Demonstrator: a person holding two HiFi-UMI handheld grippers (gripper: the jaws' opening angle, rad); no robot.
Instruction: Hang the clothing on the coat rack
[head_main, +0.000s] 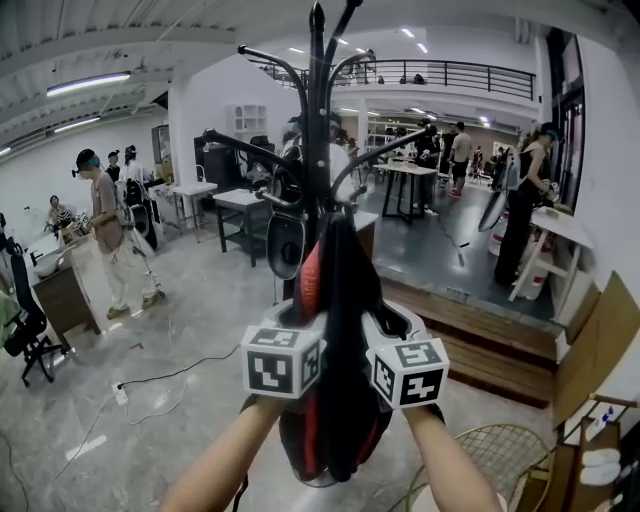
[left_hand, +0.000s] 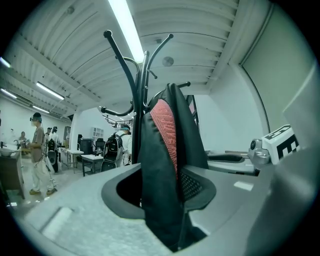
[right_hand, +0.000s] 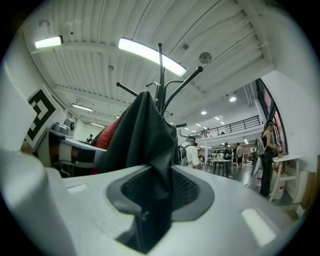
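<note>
**Clothing draped on the coat rack, both grippers wide around it**

The clothing (head_main: 340, 300) hung from the upper part of the coat rack (head_main: 316, 110) and fell along its pole; which hook carried it could not be made out. It was a limp black garment with a red mesh lining showing in the folds. The left gripper (left_hand: 160, 197) and right gripper (right_hand: 155, 197) each stood with jaws apart, with fabric running loosely through the gap. The release would likely go best if both drew straight back, clear of the folds, so that no pad dragged the cloth off its hook.
</note>
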